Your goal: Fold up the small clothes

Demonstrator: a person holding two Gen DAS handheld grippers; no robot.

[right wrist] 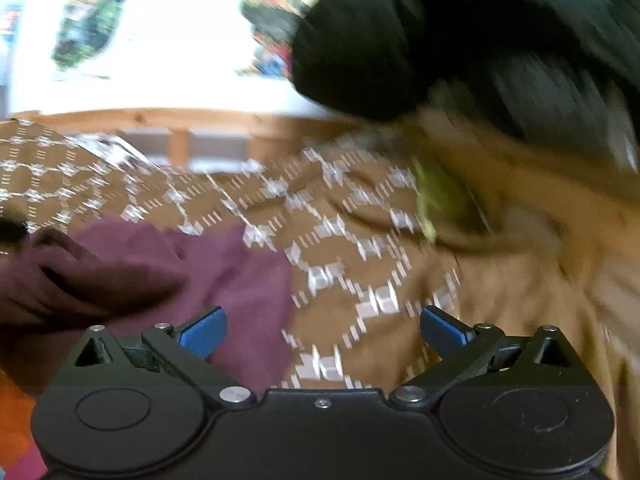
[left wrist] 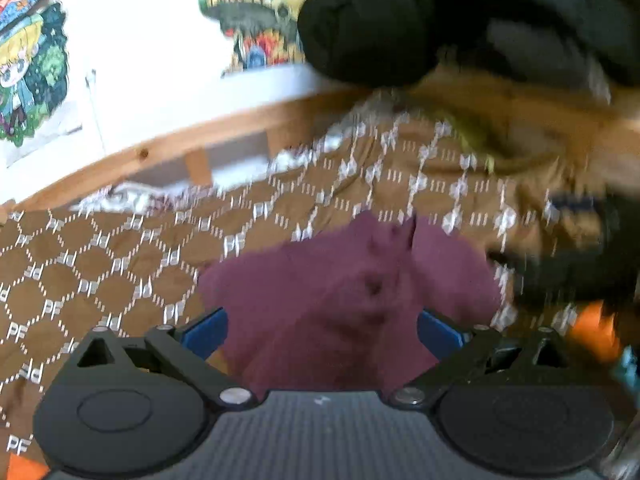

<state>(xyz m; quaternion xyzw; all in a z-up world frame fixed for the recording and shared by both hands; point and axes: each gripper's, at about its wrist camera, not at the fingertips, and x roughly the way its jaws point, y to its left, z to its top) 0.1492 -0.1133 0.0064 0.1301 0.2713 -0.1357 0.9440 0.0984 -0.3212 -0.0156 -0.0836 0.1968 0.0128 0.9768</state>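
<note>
A small maroon garment [left wrist: 344, 296] lies crumpled on a brown patterned bedspread [left wrist: 100, 264]. My left gripper [left wrist: 322, 336] is open, its blue fingertips [left wrist: 206, 336] wide apart on either side of the garment's near part. In the right wrist view the maroon garment [right wrist: 132, 272] lies to the left, under the left finger. My right gripper [right wrist: 322, 332] is open and empty over the bedspread [right wrist: 340, 240]. Both views are motion-blurred.
A black bundle of cloth [left wrist: 368, 28] sits at the upper right, also in the right wrist view [right wrist: 360, 48]. A wooden bed rail [left wrist: 168, 148] runs behind, with a white wall and colourful posters [left wrist: 28, 72]. Tan fabric [right wrist: 540, 240] lies at right.
</note>
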